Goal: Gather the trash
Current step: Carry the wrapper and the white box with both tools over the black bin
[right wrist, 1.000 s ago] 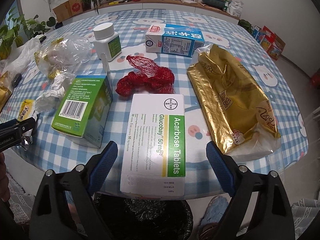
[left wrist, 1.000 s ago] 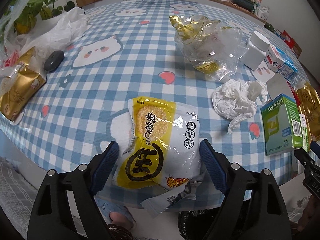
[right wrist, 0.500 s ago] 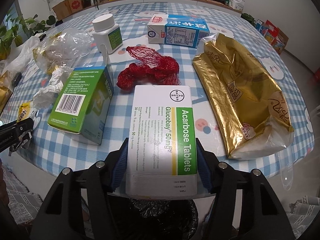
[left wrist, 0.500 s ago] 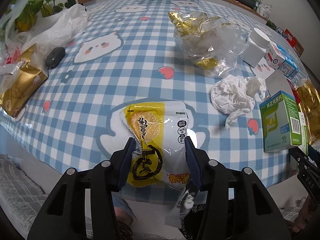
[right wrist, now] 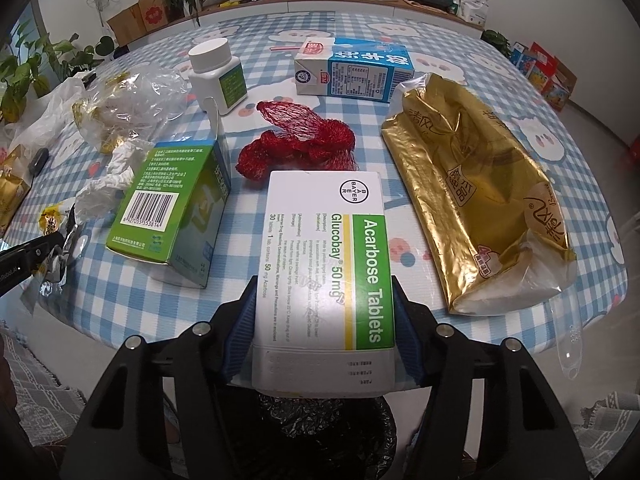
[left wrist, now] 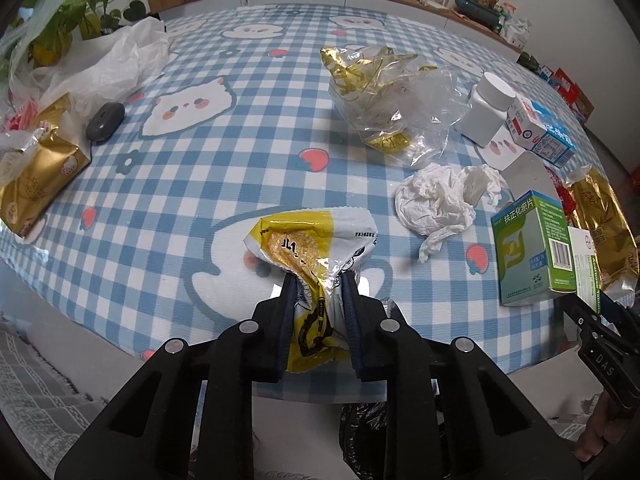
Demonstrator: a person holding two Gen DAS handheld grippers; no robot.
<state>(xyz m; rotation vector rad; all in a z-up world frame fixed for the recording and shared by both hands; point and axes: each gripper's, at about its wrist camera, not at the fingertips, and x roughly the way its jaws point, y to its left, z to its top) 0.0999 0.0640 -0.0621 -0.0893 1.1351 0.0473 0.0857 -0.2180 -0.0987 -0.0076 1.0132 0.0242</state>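
Observation:
My left gripper (left wrist: 319,296) is shut on a yellow and white snack wrapper (left wrist: 310,248), crumpling it at the near edge of the checked table (left wrist: 200,184). My right gripper (right wrist: 325,300) is shut on a white and green Acarbose tablet box (right wrist: 328,256) at the table's near edge. A black-lined trash bin (right wrist: 320,432) sits below the edge, under the box; it also shows in the left wrist view (left wrist: 364,428). Left on the table are a crumpled tissue (left wrist: 440,200), a green box (right wrist: 176,216), a red net (right wrist: 296,144) and a gold bag (right wrist: 476,208).
A clear plastic bag (left wrist: 396,108), a white bottle (right wrist: 218,76) and a milk carton (right wrist: 352,70) lie farther back. A gold tissue pack (left wrist: 36,176), a dark mouse (left wrist: 105,122) and a white plastic bag (left wrist: 108,68) are at the left. Plants stand beyond.
Both grippers have closed: the left jaws squeezed the snack wrapper into a crumple, the right jaws clamped the sides of the tablet box. Both views have drawn back slightly.

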